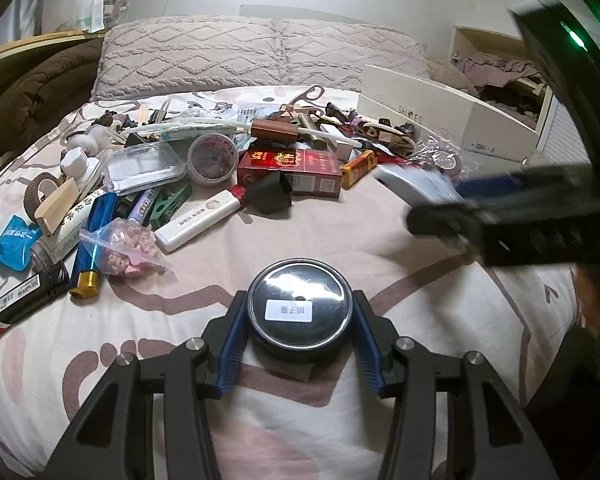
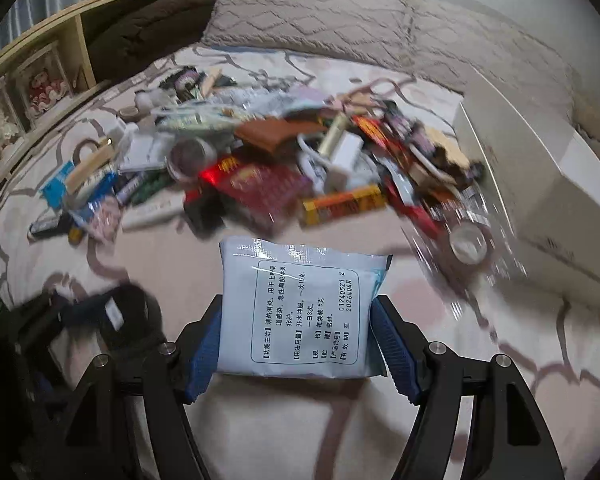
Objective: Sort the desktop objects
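1. Left wrist view: your left gripper was clamped on a round black tin, blue pads pressing its two sides. The tin sat flat, glassy lid up, its white label reading crosswise between the fingers; being round, it had no long axis to speak of.
2. You held that gripper low and level over the patterned bedspread, aimed at the pile of clutter further up the bed, with the red carton and the white lighter ahead of it.
3. Same view, your right gripper reached in from the right, blurred, carrying a pale sachet near the white shoe box.
4. Right wrist view: your right gripper was closed on the pale blue sachet, pads on both side edges. Its long axis ran straight forward along the fingers, printed back facing up, far end pointing at the clutter.
5. That gripper was tilted down over the bedspread; the background was smeared. The white shoe box lay to the right.
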### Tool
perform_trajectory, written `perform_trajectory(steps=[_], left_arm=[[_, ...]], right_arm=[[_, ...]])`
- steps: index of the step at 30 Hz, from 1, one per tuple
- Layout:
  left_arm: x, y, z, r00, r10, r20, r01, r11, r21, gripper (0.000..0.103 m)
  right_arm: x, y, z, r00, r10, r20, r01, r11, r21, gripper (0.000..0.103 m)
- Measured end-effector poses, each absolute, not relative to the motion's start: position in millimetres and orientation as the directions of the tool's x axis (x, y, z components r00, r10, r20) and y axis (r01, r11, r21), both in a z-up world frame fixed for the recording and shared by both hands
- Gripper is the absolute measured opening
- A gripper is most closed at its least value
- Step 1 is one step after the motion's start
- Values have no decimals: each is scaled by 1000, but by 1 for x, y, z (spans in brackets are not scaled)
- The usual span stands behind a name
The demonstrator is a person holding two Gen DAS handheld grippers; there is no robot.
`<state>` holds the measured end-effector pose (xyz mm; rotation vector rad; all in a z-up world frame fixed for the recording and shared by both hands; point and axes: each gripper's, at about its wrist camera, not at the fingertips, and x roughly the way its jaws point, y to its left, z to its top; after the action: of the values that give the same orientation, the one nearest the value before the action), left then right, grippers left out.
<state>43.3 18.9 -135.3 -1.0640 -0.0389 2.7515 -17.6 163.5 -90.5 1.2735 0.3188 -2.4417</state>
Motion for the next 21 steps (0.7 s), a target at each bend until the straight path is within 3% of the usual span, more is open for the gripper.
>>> perform_trajectory(steps=[10, 12, 13, 19, 21], left_arm=[[37, 17, -138, -729, 179, -661, -142, -984, -110, 49], [36, 17, -139, -732, 172, -659, -137, -985, -106, 49], [36, 18, -139, -734, 170, -658, -134, -985, -105, 49], [35, 18, -141, -742, 161, -650, -124, -987, -103, 50], [35, 19, -141, -741, 168, -650, -129, -986, -108, 55]], right_arm=[[5, 199, -109, -532, -205, -821, 342, -939, 13, 75], [7, 202, -110, -554, -228, -801, 324, -945, 45, 92], [8, 204, -112, -560, -241, -793, 314, -947, 67, 94], [20, 215, -110, -599, -272, -753, 302, -948, 101, 94], [23, 225, -106, -617, -282, -735, 280, -951, 131, 94]])
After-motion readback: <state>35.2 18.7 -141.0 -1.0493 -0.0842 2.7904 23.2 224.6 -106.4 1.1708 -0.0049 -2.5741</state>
